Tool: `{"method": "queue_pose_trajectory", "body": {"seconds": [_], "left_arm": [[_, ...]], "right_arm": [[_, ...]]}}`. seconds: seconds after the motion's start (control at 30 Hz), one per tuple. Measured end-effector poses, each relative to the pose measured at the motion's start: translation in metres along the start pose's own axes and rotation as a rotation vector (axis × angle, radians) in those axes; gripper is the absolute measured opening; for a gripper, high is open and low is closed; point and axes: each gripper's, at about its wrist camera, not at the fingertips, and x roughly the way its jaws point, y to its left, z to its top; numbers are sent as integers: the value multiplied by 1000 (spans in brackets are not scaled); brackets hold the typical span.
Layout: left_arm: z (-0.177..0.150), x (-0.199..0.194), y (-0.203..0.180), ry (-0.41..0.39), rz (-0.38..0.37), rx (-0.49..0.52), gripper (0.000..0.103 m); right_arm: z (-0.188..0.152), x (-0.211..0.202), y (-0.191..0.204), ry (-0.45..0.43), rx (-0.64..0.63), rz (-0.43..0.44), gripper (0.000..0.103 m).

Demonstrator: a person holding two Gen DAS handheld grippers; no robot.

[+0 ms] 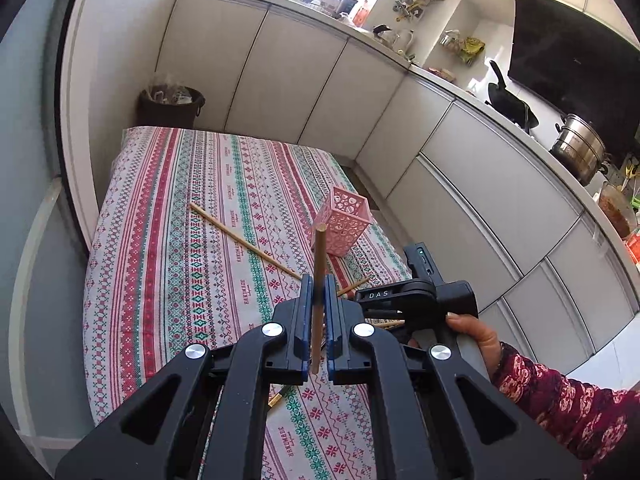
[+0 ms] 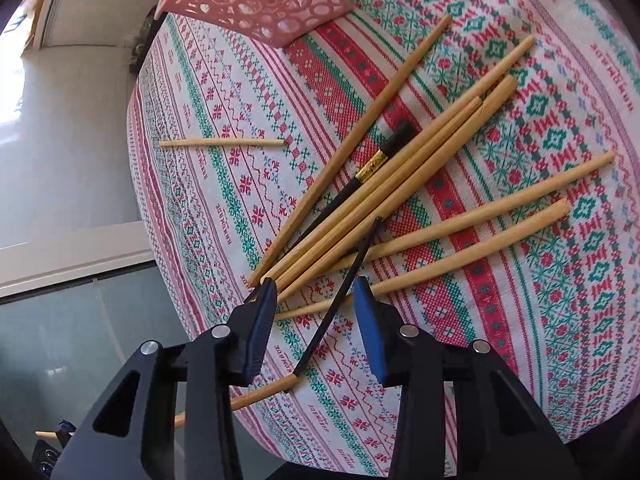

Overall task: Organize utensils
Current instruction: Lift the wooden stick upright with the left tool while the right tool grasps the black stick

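Blue pads of the left claw (image 1: 319,294) were clamped on a wooden chopstick (image 1: 318,280) standing upright above the patterned counter (image 1: 168,248), near the pink holder (image 1: 345,222). Beyond it a lone chopstick (image 1: 244,240) lay flat. The right claw (image 2: 316,300), jaws partly open, straddled a black chopstick (image 2: 336,300) at a heap of wooden chopsticks (image 2: 440,152), gripping nothing

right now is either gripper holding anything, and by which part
The left gripper clamps a wooden chopstick around mid-length. The right gripper straddles a black chopstick without gripping it.
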Motion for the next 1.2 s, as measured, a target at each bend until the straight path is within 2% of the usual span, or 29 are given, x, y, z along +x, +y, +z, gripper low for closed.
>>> {"method": "queue_pose_trajectory", "body": {"seconds": [0.1, 0.3, 0.33, 0.47, 0.63, 0.83, 1.0, 1.2], "left_arm": [[1, 1, 2, -2, -7, 2, 5], [0, -4, 3, -13, -18, 9, 5], [0, -5, 4, -15, -16, 6, 5], [-1, -7, 6, -20, -5, -7, 5], [0, -9, 4, -33, -7, -19, 5], [1, -13, -8, -76, -6, -8, 5], [1, -16, -30, -147, 20, 32, 5], [11, -8, -59, -198, 34, 50, 5]], "right_arm": [[7, 0, -1, 2, 15, -35, 32], [11, 25, -2, 26, 46, -74, 19], [10, 27, -2, 17, 48, -87, 13], [7, 28, -2, -17, 30, -97, 8], [-2, 13, -7, -56, -18, -54, 6], [-28, -44, -2, -209, -209, 11, 6], [-57, -87, 3, -349, -374, 31, 6], [-73, -134, 2, -460, -455, 53, 6]]}}
